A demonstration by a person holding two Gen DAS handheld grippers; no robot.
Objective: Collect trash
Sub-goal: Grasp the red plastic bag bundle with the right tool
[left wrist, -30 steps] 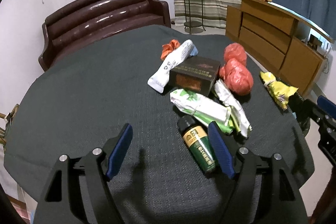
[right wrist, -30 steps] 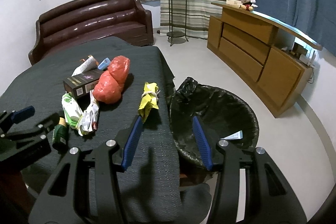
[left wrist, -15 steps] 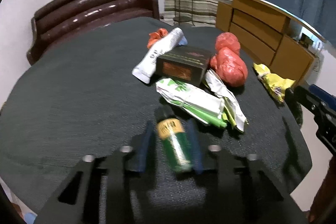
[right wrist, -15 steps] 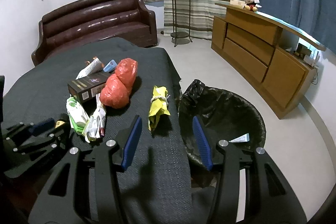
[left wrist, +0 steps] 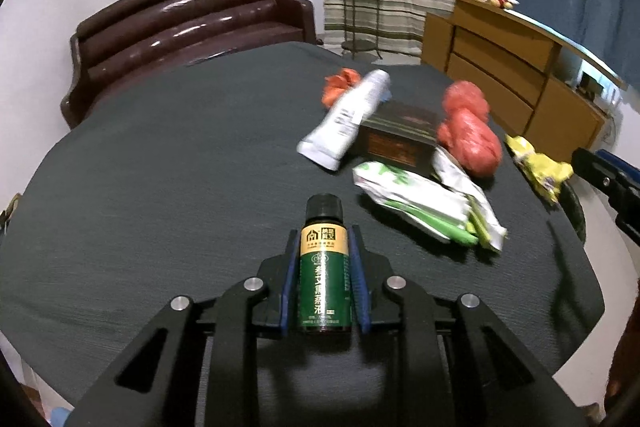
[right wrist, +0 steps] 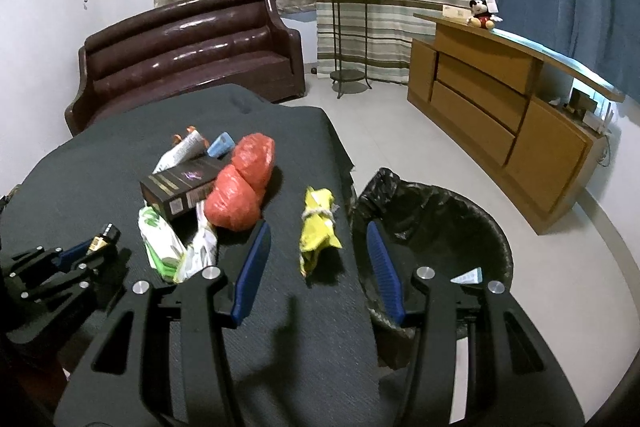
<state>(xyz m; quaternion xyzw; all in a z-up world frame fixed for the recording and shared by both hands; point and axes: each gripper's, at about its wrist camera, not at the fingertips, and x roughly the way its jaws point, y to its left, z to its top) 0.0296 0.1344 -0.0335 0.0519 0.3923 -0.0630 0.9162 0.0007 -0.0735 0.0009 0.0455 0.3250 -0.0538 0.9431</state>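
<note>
The left gripper (left wrist: 322,263) clamps a green bottle (left wrist: 323,279) above the dark worktop (left wrist: 160,187). Ahead lie green-white wrappers (left wrist: 424,207), a dark box (left wrist: 396,139) and red bags (left wrist: 468,139). The right gripper (right wrist: 318,259) stands half open and empty, seemingly hovering over a yellow wrapper (right wrist: 318,227) beside the black-lined bin (right wrist: 440,219).

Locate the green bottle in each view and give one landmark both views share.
Left wrist: green bottle at bottom centre, clamped in the left tool.
Right wrist: at far left, only its cap end peeks out of that tool.
Shared landmark: the dark box beside the red bags.
</note>
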